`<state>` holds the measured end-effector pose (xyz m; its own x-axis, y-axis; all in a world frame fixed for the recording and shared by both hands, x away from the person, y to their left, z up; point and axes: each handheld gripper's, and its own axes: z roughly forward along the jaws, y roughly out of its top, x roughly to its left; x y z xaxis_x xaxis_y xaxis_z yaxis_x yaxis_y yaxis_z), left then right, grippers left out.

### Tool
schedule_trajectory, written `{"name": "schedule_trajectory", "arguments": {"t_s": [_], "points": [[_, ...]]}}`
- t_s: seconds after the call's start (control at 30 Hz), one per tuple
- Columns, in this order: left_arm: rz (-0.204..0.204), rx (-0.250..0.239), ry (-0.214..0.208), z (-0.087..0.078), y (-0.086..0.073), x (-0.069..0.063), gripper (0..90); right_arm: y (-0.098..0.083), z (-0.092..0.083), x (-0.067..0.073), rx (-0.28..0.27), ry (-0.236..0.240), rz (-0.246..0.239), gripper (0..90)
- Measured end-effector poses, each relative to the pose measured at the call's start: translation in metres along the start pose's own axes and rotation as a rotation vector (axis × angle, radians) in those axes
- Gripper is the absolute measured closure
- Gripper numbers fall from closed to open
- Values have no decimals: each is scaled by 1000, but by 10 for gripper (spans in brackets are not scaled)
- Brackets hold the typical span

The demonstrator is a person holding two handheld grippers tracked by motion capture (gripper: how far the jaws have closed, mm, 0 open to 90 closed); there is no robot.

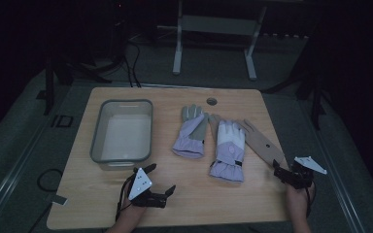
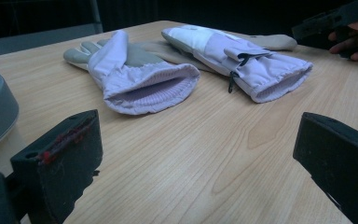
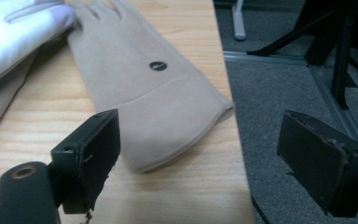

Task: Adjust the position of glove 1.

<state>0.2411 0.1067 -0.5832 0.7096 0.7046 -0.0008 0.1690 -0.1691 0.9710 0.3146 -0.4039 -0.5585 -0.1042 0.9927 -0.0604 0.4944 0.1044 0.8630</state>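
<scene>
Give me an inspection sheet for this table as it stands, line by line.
Surface: wooden table, bare at the front.
Job's things: beige glove flat at the table's right edge, partly under a lilac glove; second lilac glove beside it.
Clutter: grey bin, empty.
Grippers: left claw open, holding nothing; right claw open at the beige glove's cuff.
Cables: black cables on the floor behind.
Surroundings: white frame legs, dark room.
</scene>
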Motion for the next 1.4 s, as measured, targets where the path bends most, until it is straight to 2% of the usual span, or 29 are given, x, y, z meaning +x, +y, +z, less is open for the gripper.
{"name": "schedule_trajectory", "arguments": {"t_s": [0.07,0.13,0.2,0.27,0.4,0.47,0.5,0.53,0.57,0.63,0.73,0.77,0.83,0.9,1.07,1.23,1.4], "points": [[-5,-5,-6,0,0,1,15,-1,0,2,17,-7,-15,127],[-4,-3,-3,0,0,0,15,-1,-1,4,18,-34,-36,124],[-2,-1,-3,0,0,0,15,-1,-2,4,18,-29,-38,124],[-1,1,1,0,0,0,15,-1,-1,3,28,-53,-20,113],[-6,0,2,0,0,0,15,-2,-2,2,38,-70,-3,113],[-9,-2,0,0,0,1,15,-1,-2,0,59,-70,4,120],[-7,-2,1,0,0,1,15,0,-2,-3,88,-25,22,140],[-5,0,2,0,0,0,15,1,0,-6,121,42,58,132],[-4,1,3,0,0,0,15,2,1,-10,136,78,86,144],[-6,0,1,0,0,1,15,3,0,-12,142,66,102,173],[-11,0,1,0,0,1,15,8,1,-15,161,68,122,127],[-10,1,3,0,0,1,15,10,0,-16,148,71,126,128],[-7,1,4,0,0,0,15,17,-3,-18,129,87,118,125],[-9,1,6,0,0,0,15,24,-6,-17,118,74,103,130],[-9,3,8,0,0,0,15,37,-6,-19,128,115,111,148],[-16,2,8,0,0,1,15,50,-5,-15,148,126,40,161],[-12,3,8,0,0,0,15,70,-5,-10,133,156,36,133]]}}
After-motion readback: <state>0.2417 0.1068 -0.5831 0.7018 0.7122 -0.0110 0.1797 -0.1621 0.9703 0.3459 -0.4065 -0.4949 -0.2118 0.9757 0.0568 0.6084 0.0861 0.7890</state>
